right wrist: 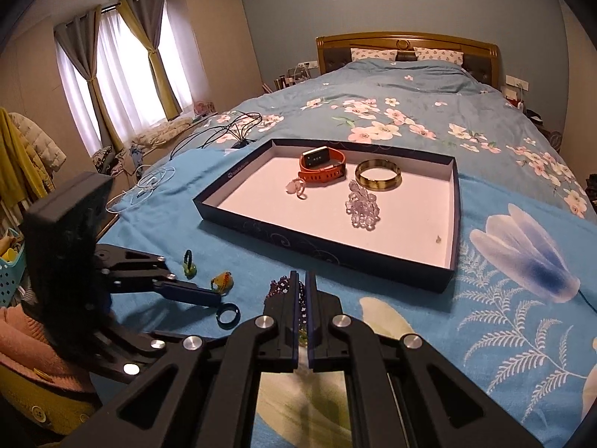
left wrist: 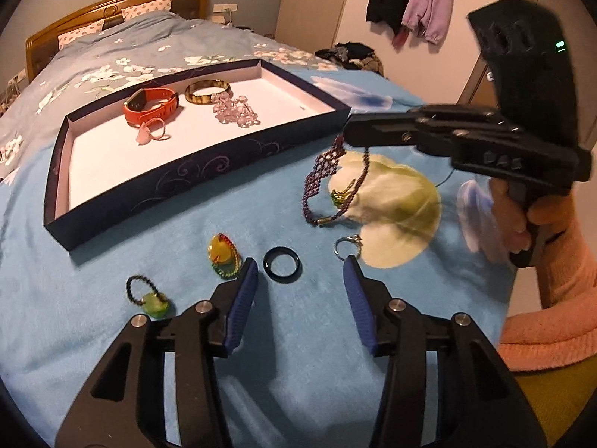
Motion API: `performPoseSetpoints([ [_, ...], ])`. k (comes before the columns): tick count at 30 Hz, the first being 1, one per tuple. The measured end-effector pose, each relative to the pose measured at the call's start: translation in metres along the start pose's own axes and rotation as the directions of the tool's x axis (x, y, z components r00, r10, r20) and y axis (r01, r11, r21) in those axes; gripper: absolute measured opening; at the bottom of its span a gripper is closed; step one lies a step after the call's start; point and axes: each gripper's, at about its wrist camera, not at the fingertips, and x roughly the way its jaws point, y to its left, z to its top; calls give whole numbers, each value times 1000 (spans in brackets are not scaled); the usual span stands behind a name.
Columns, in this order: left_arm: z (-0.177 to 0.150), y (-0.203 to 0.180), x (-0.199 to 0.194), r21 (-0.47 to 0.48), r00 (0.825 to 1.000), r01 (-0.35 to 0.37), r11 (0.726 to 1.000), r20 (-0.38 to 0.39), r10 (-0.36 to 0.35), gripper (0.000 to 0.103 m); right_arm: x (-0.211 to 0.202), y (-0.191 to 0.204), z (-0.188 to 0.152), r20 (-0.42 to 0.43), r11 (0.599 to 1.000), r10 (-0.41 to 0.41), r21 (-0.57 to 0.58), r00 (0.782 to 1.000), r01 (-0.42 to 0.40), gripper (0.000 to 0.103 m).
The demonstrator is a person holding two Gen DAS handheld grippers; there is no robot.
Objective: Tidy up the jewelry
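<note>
The tray (right wrist: 328, 250) leaves bare floor along its near wall and right half; the watch (right wrist: 321, 167), bangle (right wrist: 377, 174) and crystal beads (right wrist: 363, 205) crowd its far middle. Just before the tray, small rings (left wrist: 281, 264) dot the bed.

Both handheld grippers are matte black plastic with silver round-headed screws at the linkage pivots. The left gripper (left wrist: 300, 272) carries ribbed blue pads on its fingers (left wrist: 244, 295). The right gripper (left wrist: 349, 136) bears raised lettering on its body and a small green light above that lettering. The person wears a fuzzy pink sleeve (left wrist: 559, 298) beside its handle.
</note>
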Motion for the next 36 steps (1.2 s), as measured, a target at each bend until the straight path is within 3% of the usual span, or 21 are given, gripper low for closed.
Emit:
performPoseSetpoints([
  [4, 4, -1, 6, 13, 1000, -29, 1000, -7, 29, 40, -4, 2, 3, 13, 1000, 1, -5, 1000, -1, 2],
  [8, 5, -2, 8, 31, 996, -84, 996, -12, 85, 22, -5, 2, 5, 21, 1000, 3, -7, 1000, -3, 2],
  [13, 6, -1, 6, 28, 996, -86, 996, -1, 86, 22, -6, 3, 8, 31, 1000, 3, -11, 1000, -3, 2],
  [23, 20, 2, -24, 23, 994, -65, 998, 93, 63, 22, -13, 3, 23, 69, 1000, -8, -27, 998, 10, 2],
  [36, 48, 23, -44, 5, 979, -126, 992, 160, 124, 22, -10, -1, 51, 118, 999, -18, -38, 993, 23, 2],
])
